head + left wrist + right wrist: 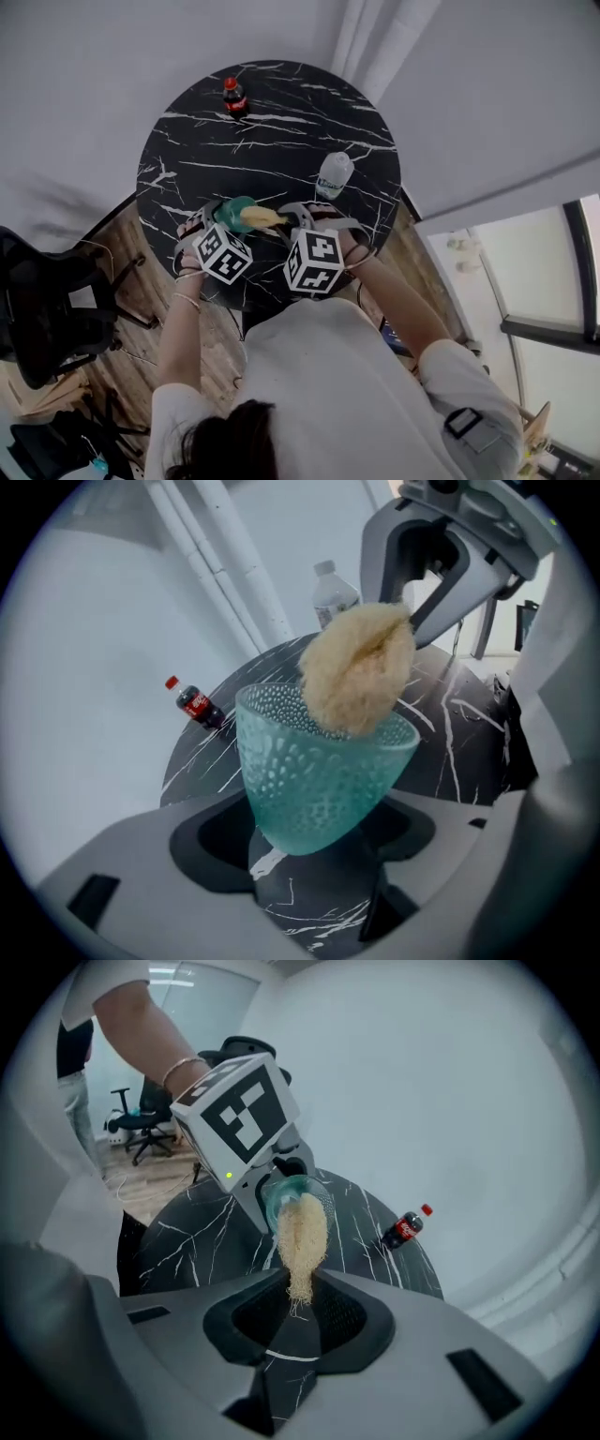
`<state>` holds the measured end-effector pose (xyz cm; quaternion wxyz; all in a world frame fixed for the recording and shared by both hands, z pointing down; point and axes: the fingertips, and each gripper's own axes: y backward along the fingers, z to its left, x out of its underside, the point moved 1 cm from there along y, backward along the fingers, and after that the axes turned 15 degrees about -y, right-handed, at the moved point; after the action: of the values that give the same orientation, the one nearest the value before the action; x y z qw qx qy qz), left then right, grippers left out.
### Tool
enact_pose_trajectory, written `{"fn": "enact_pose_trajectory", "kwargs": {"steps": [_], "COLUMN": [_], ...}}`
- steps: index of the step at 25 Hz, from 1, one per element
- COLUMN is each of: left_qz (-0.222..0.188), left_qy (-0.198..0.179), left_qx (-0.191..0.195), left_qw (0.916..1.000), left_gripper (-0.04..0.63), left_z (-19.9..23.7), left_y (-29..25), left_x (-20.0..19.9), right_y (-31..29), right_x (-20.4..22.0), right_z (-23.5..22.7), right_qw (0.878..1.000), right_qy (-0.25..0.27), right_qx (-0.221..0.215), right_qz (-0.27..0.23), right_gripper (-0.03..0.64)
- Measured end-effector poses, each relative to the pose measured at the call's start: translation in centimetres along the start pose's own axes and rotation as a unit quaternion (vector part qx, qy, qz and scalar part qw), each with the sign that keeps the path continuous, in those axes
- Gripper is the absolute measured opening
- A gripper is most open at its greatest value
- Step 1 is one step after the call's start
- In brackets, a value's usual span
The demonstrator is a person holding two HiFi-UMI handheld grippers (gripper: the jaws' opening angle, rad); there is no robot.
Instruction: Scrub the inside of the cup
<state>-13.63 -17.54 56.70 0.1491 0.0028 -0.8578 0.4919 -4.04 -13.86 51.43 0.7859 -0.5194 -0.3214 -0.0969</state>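
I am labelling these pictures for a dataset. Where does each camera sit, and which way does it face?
Head view: on the person's head, facing steeply down at the marble table; hair, shirt, both forearms, left gripper and right gripper show.
Left gripper view: on the left gripper, looking along its own jaws, closed on the teal cup.
Right gripper view: on the right gripper, looking along its jaws, closed on the loofah; the left forearm shows.
Both gripper views share the cola bottle.
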Motion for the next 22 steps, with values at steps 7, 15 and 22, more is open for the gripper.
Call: {"fn": "enact_pose_trajectory", "kwargs": {"steps": [7, 15, 22], "left_qz": [0.003, 0.016, 0.013], "left_qy": [-0.087, -0.128, -0.161], "left_qx": [0.02, -0.016, -0.051], "left_qw": [0.996, 0.9915, 0.9856], "left_gripper": [0.342, 0.341, 0.336], "left_z": [-2.0, -1.1, -0.6], "left_y": [0.5, 1.6, 2.5], "left_x": [-2.5, -3.2, -3.6], "right_y": [-0.4, -0.7, -1.2], "right_x": [-1.0, -1.7, -1.4], "right_z": [0.0, -0.7, -1.3], "right_qw": [1.0, 0.996, 0.995], "right_qy": [0.001, -0.073, -0.097], "right_qx": [-0.026, -0.042, -0.028], "right_qz": [0.014, -0.008, -0.008], "right_gripper": [0.082, 0.081, 0.081]}}
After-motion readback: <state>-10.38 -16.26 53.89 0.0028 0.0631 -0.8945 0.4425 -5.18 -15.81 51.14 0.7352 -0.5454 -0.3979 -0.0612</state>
